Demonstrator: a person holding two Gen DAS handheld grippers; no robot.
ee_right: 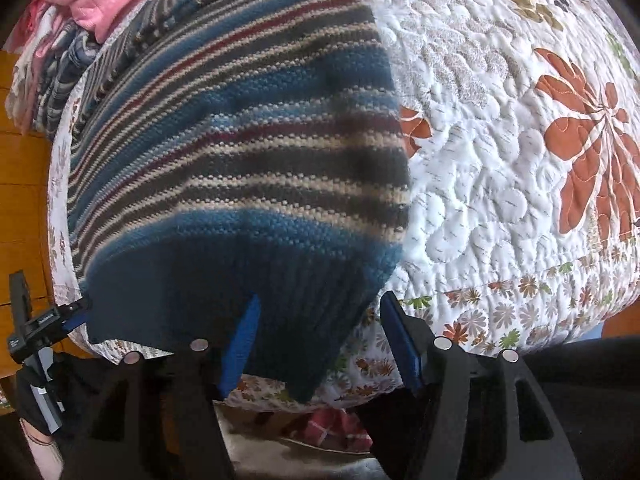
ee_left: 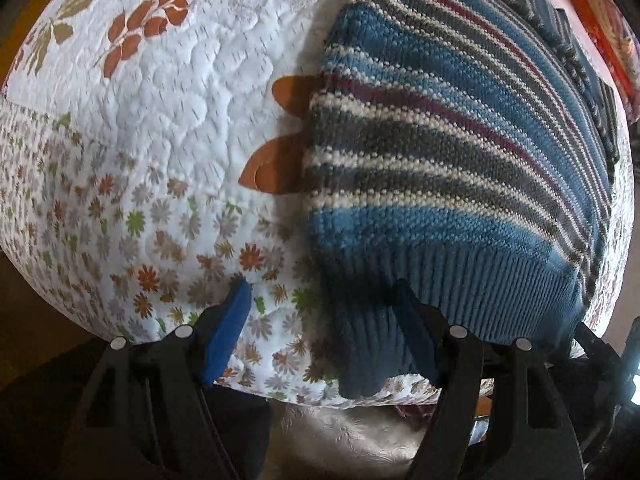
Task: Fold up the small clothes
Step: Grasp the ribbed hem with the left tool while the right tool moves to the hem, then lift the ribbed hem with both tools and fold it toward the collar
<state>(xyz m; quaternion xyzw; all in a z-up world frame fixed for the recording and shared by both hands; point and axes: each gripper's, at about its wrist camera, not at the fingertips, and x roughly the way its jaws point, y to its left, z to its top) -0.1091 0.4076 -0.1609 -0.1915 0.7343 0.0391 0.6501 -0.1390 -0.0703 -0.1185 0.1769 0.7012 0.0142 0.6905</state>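
Note:
A knitted sweater (ee_left: 440, 140) with blue, grey, cream and maroon stripes lies flat on a white flowered quilt (ee_left: 180, 100). Its dark blue ribbed hem (ee_left: 460, 292) hangs over the near edge of the bed. My left gripper (ee_left: 322, 332) is open, and the hem's left corner hangs between its blue pads. In the right wrist view the same sweater (ee_right: 240, 140) fills the left half. My right gripper (ee_right: 322, 340) is open around the hem's right corner (ee_right: 304, 364). The left gripper (ee_right: 74, 316) shows at the far left, by the hem's other corner.
A heap of other clothes, with a pink garment (ee_right: 100, 0) on top, sits at the far end of the bed behind the sweater. Bare quilt (ee_right: 500, 160) stretches to the right of the sweater. An orange wooden floor (ee_right: 24, 160) lies beyond the bed's left edge.

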